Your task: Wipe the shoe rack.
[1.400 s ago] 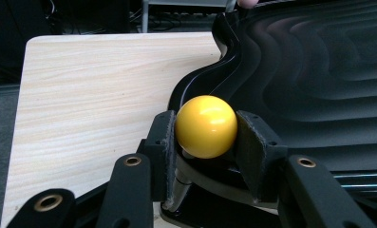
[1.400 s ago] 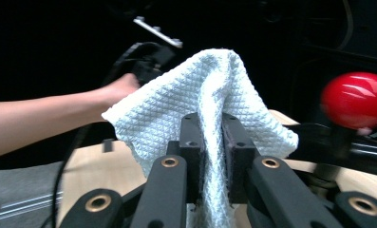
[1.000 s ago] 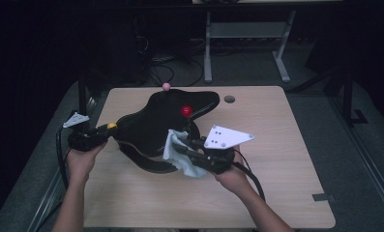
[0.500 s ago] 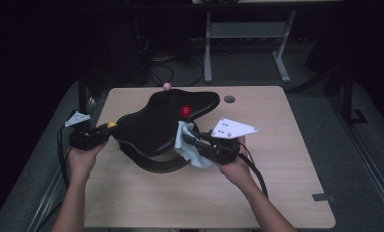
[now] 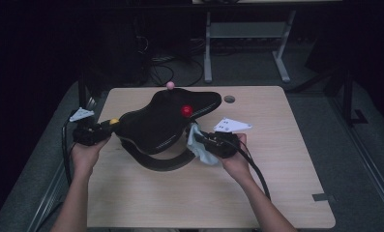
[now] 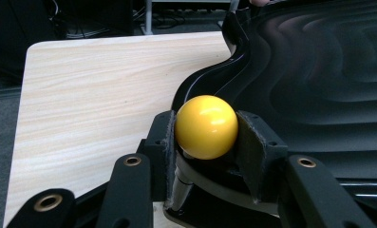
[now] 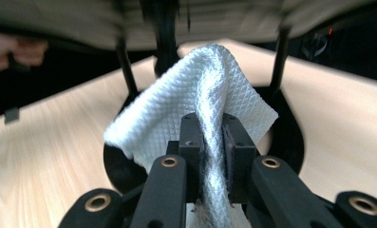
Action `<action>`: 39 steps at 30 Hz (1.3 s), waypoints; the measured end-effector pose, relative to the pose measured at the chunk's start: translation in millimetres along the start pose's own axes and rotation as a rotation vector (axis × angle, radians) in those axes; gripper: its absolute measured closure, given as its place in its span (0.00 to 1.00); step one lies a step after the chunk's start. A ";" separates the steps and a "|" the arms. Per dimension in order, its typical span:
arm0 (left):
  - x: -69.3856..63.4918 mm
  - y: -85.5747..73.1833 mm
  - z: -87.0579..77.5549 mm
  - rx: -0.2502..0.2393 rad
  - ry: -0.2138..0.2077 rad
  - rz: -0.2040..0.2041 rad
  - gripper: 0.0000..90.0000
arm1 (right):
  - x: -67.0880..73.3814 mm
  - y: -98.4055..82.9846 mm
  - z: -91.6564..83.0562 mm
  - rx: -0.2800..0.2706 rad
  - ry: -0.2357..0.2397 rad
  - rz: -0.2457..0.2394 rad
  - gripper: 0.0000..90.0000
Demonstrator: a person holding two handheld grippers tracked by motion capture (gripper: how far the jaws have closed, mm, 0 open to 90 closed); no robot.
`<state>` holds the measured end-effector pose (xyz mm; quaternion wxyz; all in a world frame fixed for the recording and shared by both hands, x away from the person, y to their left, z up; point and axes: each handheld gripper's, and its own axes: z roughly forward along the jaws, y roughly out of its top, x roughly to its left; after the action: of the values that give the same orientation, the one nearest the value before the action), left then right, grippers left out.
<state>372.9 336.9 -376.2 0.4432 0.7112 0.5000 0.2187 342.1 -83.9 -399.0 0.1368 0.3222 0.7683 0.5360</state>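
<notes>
Light falls from above onto the pale wooden table (image 5: pixel 286 159), while the floor and furniture behind it sink into near darkness in the high view. That view is soft and slightly grainy, with black shapes losing detail. In the left gripper view, a yellow ball (image 6: pixel 206 126) is sharp and carries soft white highlights, and the glossy black board (image 6: pixel 319 80) beside it shows rippled reflections. In the right gripper view, the white cloth (image 7: pixel 200 109) is crisp in its weave near the tongs (image 7: pixel 210 142), but the upper edge is smeared by motion blur and the far background is out of focus.
</notes>
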 end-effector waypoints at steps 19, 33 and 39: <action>-2.8 6.3 14.0 -0.008 -0.020 -0.002 0.66 | -7.6 -21.0 11.4 0.057 -0.002 0.052 0.89; -6.2 3.5 8.9 -0.007 -0.016 0.014 0.67 | -10.9 -15.0 11.3 0.047 0.011 0.053 0.90; -14.3 7.1 19.8 -0.007 -0.033 0.023 0.67 | -11.1 -18.0 1.2 0.054 0.007 0.035 0.90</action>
<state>385.8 315.1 -378.3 0.4515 0.7186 0.4837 0.2139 344.9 -94.1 -417.4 0.1160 0.3372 0.7773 0.5184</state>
